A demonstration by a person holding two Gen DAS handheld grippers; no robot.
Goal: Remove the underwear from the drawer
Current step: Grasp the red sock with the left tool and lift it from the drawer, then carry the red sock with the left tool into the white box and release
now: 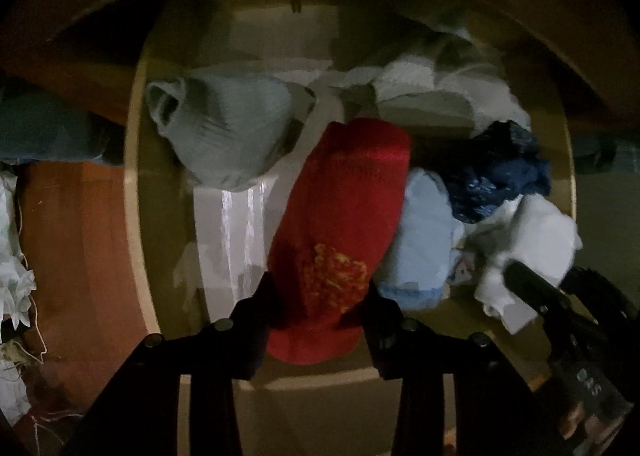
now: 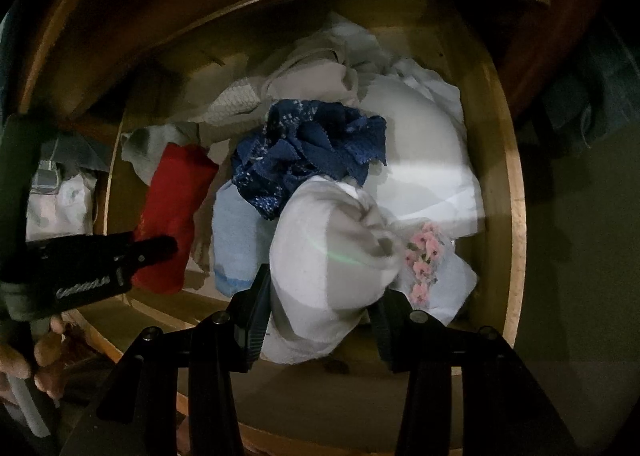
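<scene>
handling, as judged: both garments in hand are light, soft knit or cotton that will sag and stretch, not slippery, not fragile. a pinch through the bunched middle suits them best, since a hold at one edge would let the rest trail and snag neighbouring clothes.

left gripper (image 1: pixel 316 308): jaws narrowed onto the red garment (image 1: pixel 344 215), pads pressing its lower end, centre of the left wrist frame. it is red ribbed knit with an orange-yellow patch near the grip.

right gripper (image 2: pixel 320 308): closed partway on a white bundle (image 2: pixel 324 256), lower centre of the right wrist frame, soft and rolled.

the drawer (image 2: pixel 516 191) is of pale wood and open. both pieces sit over its front part. a navy patterned piece (image 2: pixel 308 151) lies mid-frame, a pale blue piece (image 2: pixel 232 240) just beside the white bundle, a flower-printed cloth (image 2: pixel 428 256) to the lower right.
</scene>
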